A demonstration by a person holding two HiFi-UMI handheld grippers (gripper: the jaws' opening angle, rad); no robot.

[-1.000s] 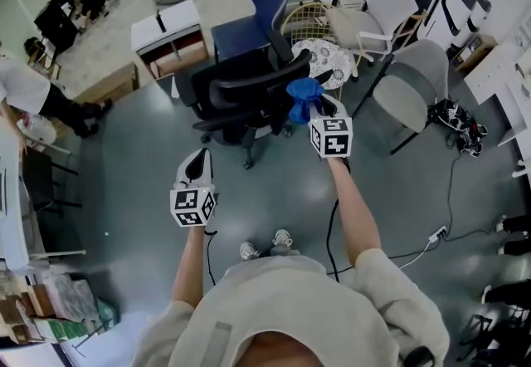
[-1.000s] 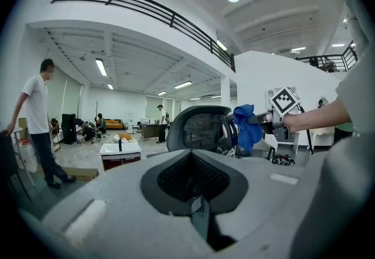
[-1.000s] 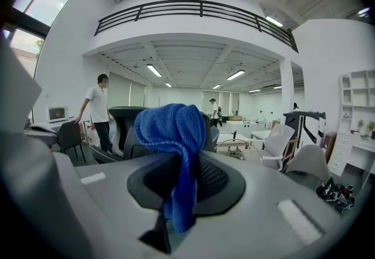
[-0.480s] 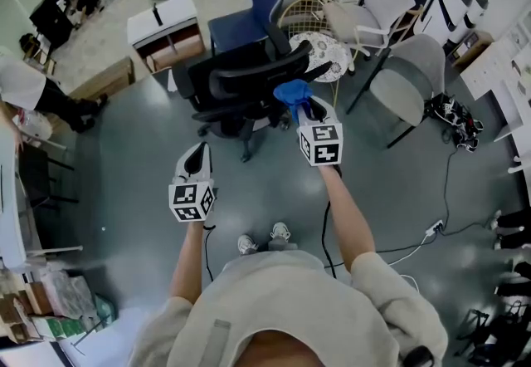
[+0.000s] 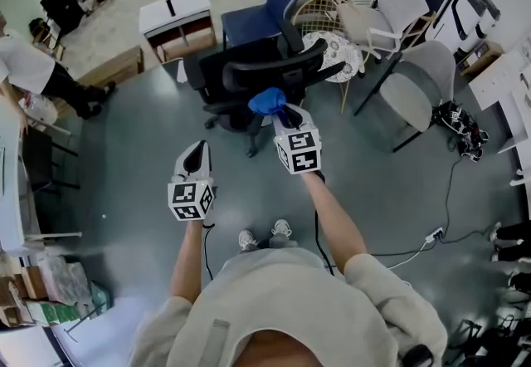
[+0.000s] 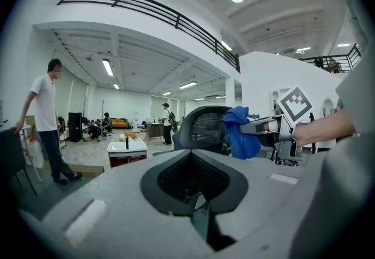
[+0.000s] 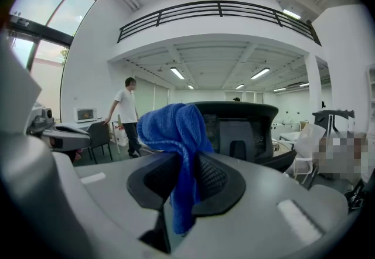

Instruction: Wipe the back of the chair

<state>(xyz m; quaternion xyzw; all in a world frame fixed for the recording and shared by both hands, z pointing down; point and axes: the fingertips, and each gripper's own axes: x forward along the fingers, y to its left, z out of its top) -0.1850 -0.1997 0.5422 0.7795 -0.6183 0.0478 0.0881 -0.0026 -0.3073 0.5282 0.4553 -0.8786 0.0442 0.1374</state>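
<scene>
The black mesh office chair (image 5: 264, 79) stands in front of me with its back toward me. My right gripper (image 5: 284, 117) is shut on a blue cloth (image 5: 266, 100), which sits against the back's top edge near its middle. The right gripper view shows the cloth (image 7: 174, 135) draped between the jaws, with the chair back (image 7: 241, 128) just behind it. My left gripper (image 5: 196, 160) hangs lower left, apart from the chair, shut on nothing. The left gripper view shows the chair back (image 6: 204, 128), the cloth (image 6: 240, 136) and the right gripper (image 6: 275, 130) to the right.
Behind the black chair are a blue chair (image 5: 272, 10), a round white table (image 5: 334, 52) and grey and white chairs (image 5: 413, 85). A low white table (image 5: 177, 15) stands at back left. A person (image 5: 33, 75) stands at left. Cables (image 5: 431, 234) lie on the floor at right.
My right gripper has carried the blue cloth leftward along the top of the chair back, from its right end toward the middle. The left gripper has stayed put.
</scene>
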